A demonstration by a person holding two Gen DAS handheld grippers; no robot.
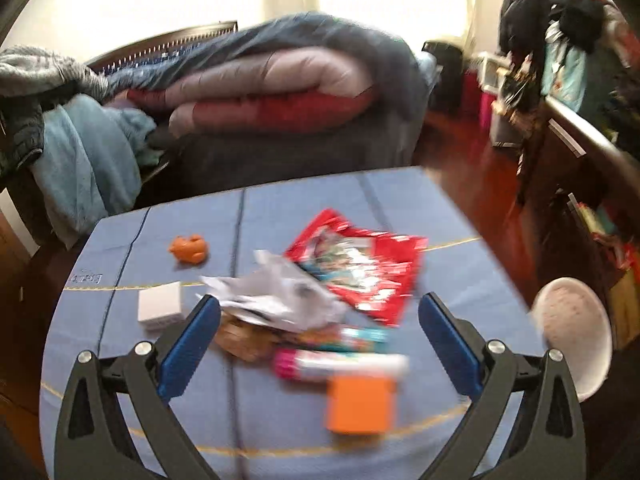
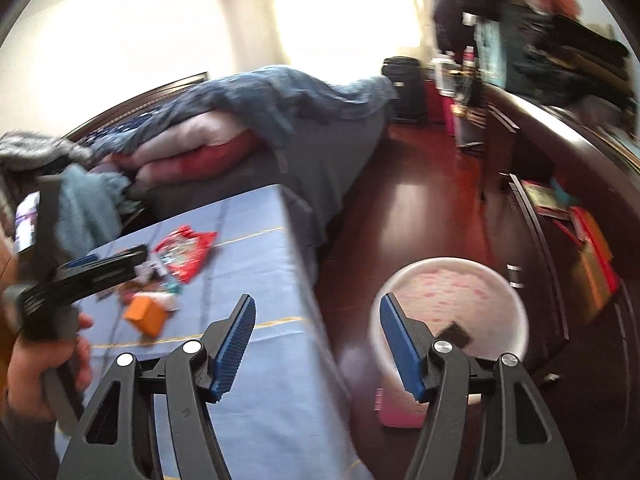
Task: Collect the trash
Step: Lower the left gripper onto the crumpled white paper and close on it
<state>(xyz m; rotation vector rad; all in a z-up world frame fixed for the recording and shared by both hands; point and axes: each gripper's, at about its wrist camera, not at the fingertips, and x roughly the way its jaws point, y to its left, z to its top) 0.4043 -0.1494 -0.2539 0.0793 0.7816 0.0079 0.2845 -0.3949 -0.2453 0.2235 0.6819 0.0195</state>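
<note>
Trash lies in a loose heap on the blue table (image 1: 120,264): a red wrapper (image 1: 360,264), crumpled paper (image 1: 276,292), a brown packet (image 1: 244,340) under it, and two tube-like wrappers (image 1: 340,360) near the front. An orange box (image 1: 358,404), a white box (image 1: 160,306) and a small orange toy (image 1: 189,249) sit beside the heap; whether these count as trash I cannot tell. The left gripper (image 1: 320,312) hangs above the heap with jaws spread wide and nothing between them. The right gripper (image 2: 316,320) is over the white bin (image 2: 516,308) on the floor just beside the table, jaws apart and empty. One dark piece (image 2: 454,336) already lies in the bin. I judge the job is only begun, with most pieces left on the table.
</note>
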